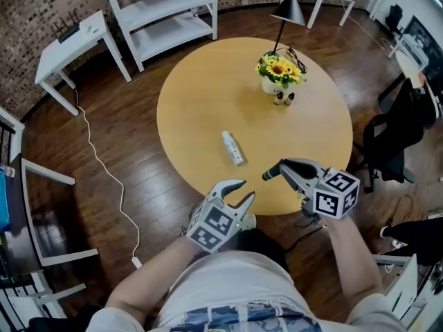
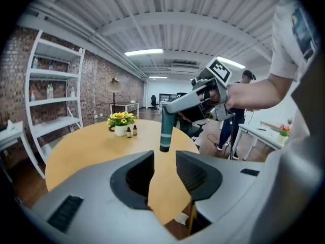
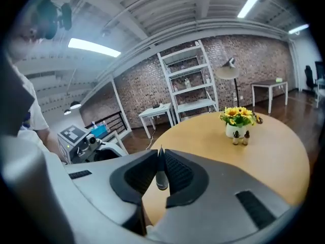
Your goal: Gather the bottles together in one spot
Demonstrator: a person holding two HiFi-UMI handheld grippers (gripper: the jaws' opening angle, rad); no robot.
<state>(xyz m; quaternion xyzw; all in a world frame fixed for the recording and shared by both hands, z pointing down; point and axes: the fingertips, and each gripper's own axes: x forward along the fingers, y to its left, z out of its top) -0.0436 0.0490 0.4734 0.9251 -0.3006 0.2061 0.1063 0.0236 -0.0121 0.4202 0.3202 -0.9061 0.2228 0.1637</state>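
Note:
A white bottle [image 1: 233, 148] lies on its side near the front of the round wooden table [image 1: 201, 95]. Two small brown bottles [image 1: 284, 98] stand upright by the flower pot. My right gripper [image 1: 280, 168] hovers over the table's front edge, shut on a dark teal bottle [image 2: 165, 131] that sticks out past its jaws. In the right gripper view that bottle [image 3: 161, 174] is a thin dark shape pinched between the pads. To its left my left gripper [image 1: 246, 189] hangs just off the table edge. Only a narrow slit shows between its jaws, and nothing is in them.
A white pot of sunflowers [image 1: 279, 75] stands at the table's far right, under a black floor lamp [image 1: 288, 9]. White shelves [image 1: 166, 12] and a white side table [image 1: 69, 43] stand behind. A black chair [image 1: 398, 130] is to the right. A white cable [image 1: 104, 164] runs across the floor.

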